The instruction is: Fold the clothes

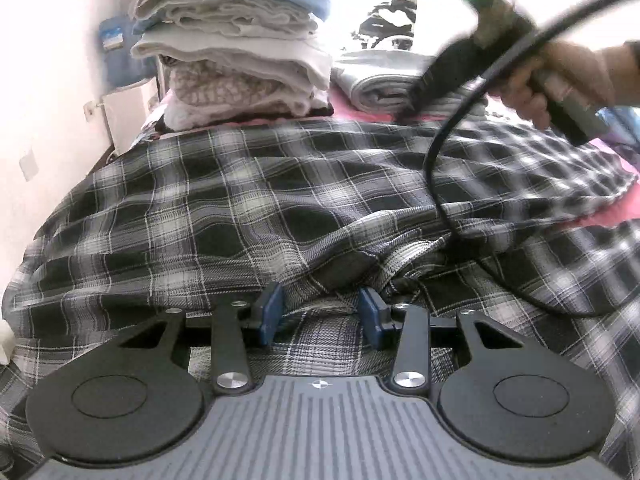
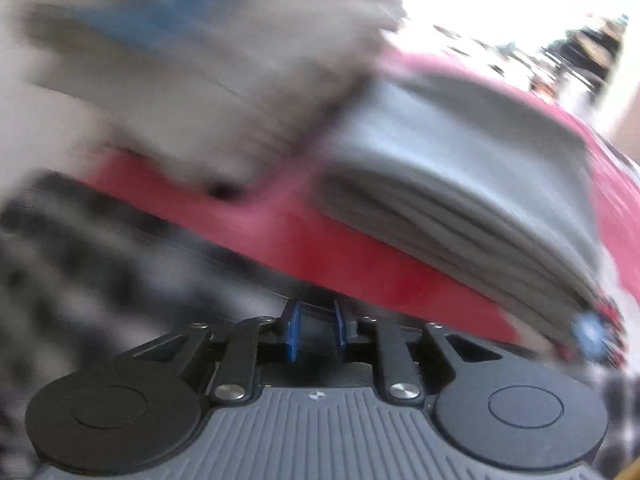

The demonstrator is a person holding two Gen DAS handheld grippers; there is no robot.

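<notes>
A black-and-white plaid shirt lies spread and rumpled over the bed. My left gripper rests low on its near part, blue pads apart, with a flat stretch of the plaid cloth between them and neither pad pressing on it. A hand holds my right gripper above the shirt's far edge, blurred and pointing down at the folded grey cloth. In the right wrist view that gripper shows a narrow gap between its blue pads, with nothing in it. The plaid shirt is a dark blur at the left.
A tall stack of folded white clothes stands at the back left, a folded grey cloth beside it on the pink-red sheet. A black cable hangs across the shirt. A white wall borders the left.
</notes>
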